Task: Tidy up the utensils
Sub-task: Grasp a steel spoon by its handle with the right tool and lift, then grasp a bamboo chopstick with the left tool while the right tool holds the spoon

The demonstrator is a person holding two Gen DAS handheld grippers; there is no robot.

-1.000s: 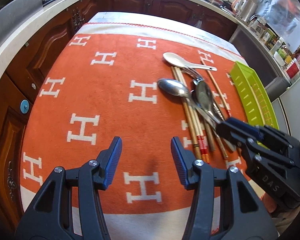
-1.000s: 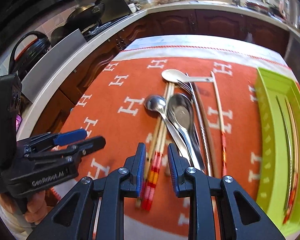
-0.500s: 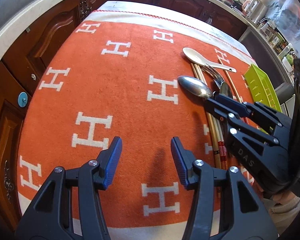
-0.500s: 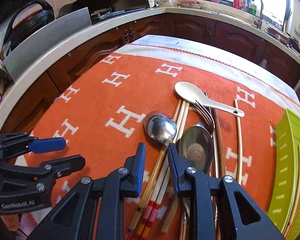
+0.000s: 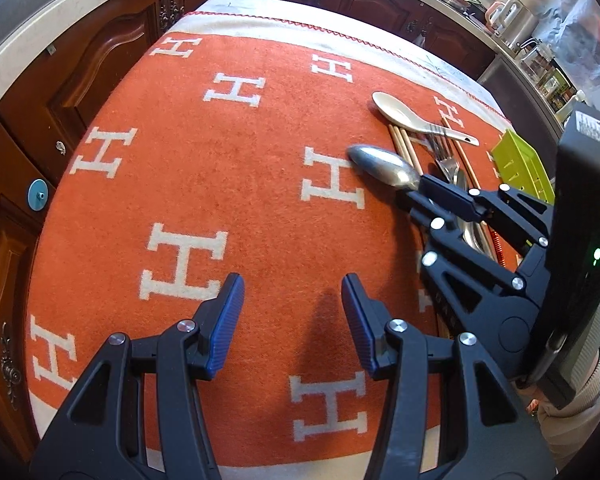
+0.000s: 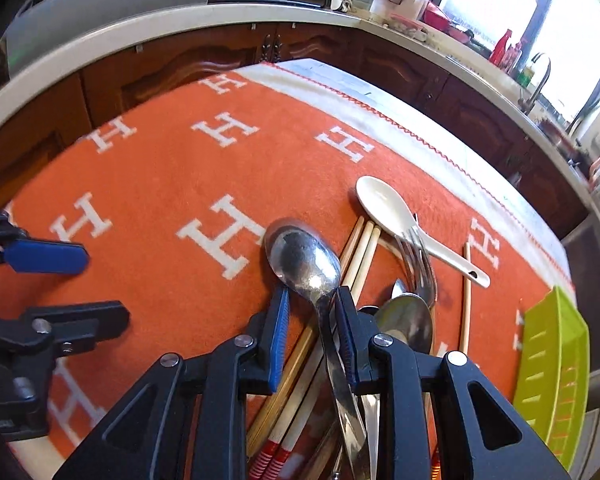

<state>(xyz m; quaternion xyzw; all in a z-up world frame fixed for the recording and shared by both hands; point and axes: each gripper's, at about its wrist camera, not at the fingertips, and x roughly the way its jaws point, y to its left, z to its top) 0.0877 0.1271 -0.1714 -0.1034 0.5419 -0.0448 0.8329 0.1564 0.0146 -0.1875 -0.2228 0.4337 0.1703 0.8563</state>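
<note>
A pile of utensils lies on the orange cloth: a metal spoon, a white ceramic spoon, a fork, a second metal spoon and several chopsticks. My right gripper is down over the pile with its jaws closing around the neck of the first metal spoon. A gap still shows beside the left pad. My left gripper hangs open above bare cloth to the left, with nothing between its fingers.
A lime-green slotted tray sits at the right edge of the cloth with thin sticks in it. Dark wooden cabinets and a pale countertop ring the table. A sleeve shows at the lower right.
My right gripper has come forward and down, rolled, and narrowed its jaws around the metal spoon's neck. My left gripper sank slightly towards the cloth and stayed open.
</note>
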